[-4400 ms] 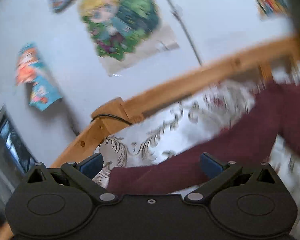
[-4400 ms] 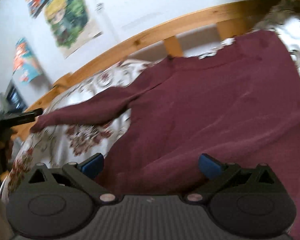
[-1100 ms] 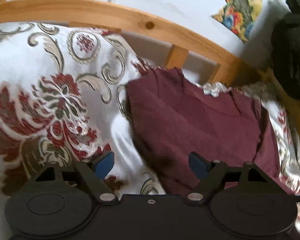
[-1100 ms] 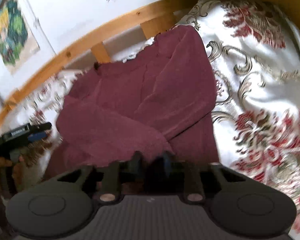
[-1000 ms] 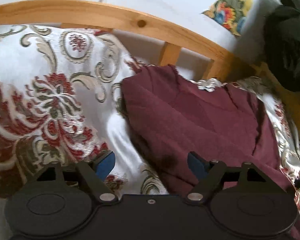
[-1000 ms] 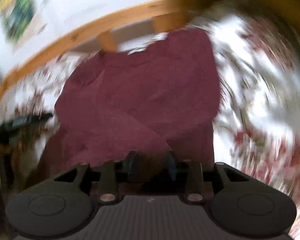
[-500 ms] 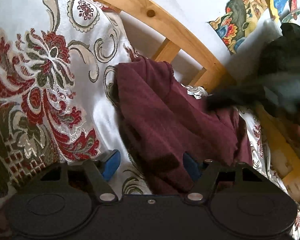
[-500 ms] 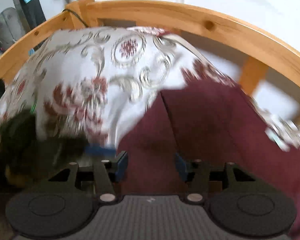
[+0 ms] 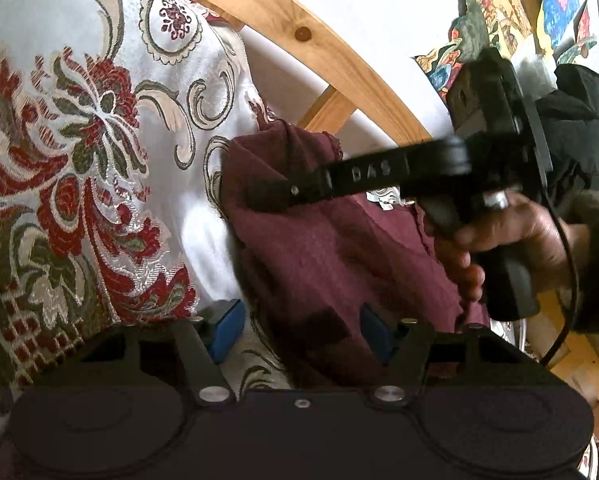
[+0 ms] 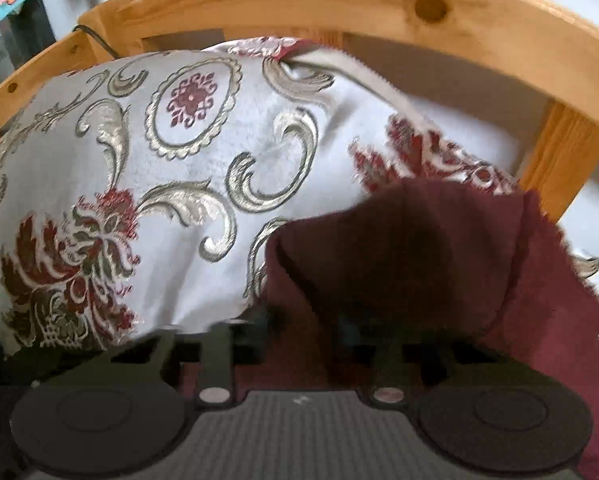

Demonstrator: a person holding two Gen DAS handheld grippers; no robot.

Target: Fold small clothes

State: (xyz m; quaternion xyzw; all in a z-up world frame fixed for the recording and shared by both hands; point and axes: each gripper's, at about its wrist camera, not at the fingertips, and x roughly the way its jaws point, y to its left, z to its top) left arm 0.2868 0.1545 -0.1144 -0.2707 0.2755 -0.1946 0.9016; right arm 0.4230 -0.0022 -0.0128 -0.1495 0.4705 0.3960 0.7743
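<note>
A maroon sweater [image 9: 331, 248] lies partly folded on a white bedspread with red and gold flowers [image 9: 79, 160]. My left gripper [image 9: 301, 330] is open, low over the sweater's near left edge, its blue pads apart on either side of the cloth. My right gripper [image 9: 259, 196], held in a hand, reaches in from the right above the sweater's far left corner. In the right wrist view the sweater [image 10: 419, 248] fills the lower right, and the right gripper [image 10: 303, 328] stands open just over its edge, blurred and in shadow.
A wooden bed rail [image 9: 299, 36] runs along the far side, with a white wall and colourful posters [image 9: 511, 12] behind. A dark jacket sleeve [image 9: 579, 128] is at the right. The rail [image 10: 339, 0] curves close above the bedspread [image 10: 179, 160] in the right wrist view.
The right gripper let go of the sweater's folded part, opened, and swung across to the sweater's far left corner. The left gripper came lower and closer to the near edge.
</note>
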